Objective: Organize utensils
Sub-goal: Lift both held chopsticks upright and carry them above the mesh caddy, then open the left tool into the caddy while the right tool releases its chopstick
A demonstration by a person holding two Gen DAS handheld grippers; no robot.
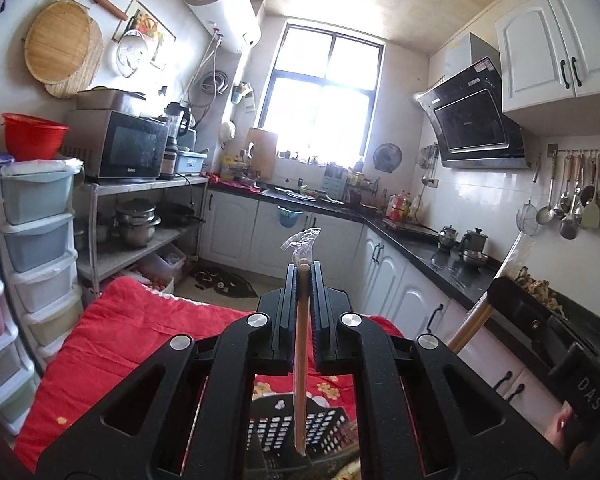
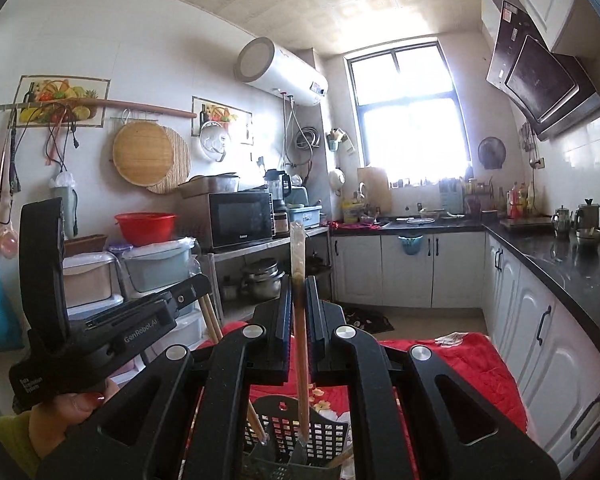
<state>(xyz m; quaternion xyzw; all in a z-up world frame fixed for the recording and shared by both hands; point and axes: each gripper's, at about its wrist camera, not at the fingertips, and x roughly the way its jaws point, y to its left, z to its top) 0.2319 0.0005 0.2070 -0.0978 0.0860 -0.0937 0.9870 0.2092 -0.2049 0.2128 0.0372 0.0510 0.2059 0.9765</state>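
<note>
Right wrist alone shows left gripper (image 2: 188,292), possibly clamped.

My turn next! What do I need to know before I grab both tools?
Left tool: shut on a wrapped pair of chopsticks, held upright, lower end over the black basket.
Right tool: shut on another wrapped pair, also upright, its lower end already inside the basket.
The basket sits on the red quilt; at least one more chopstick leans in it.
Done: some chopsticks are in.
Left: lower both pairs into the basket and open the tools.
</note>
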